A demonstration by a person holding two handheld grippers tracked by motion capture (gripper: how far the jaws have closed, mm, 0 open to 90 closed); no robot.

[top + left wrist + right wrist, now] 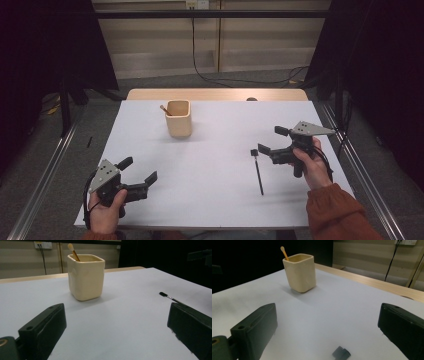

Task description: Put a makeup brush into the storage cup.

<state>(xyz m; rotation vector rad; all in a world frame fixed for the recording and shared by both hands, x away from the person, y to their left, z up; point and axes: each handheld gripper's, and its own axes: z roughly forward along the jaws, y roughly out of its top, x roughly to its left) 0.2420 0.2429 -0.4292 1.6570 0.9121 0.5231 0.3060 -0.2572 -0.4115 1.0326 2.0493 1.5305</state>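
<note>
Judging from the layout, the work in hand is loading brushes into the cream holder [179, 118], and it stands roughly half complete: one wooden-handled brush [164, 109] already leans inside the holder, its tip showing above the rim, while one black brush [258, 172] lies flat on the white table [215, 200], not yet picked up. The right gripper [267, 141] hovers directly over the head end of the black brush, jaws spread wide and holding nothing; in the right gripper view the brush's dark end [341, 353] sits just below and between the jaws, so a descent and closure would be the next step. The holder stands well ahead of this gripper and to its left [300, 272]. The left gripper [138, 170] rests near the table's close edge, jaws likewise apart and empty, with the holder ahead of it [86, 276] and the black brush off to its right [171, 298]. Count: one holder, two brushes (one stowed, one loose), two grippers. The holder's interior is partly hidden, so further contents cannot be ruled out. Remaining: grasp, lift, carry and insert the black brush.
</note>
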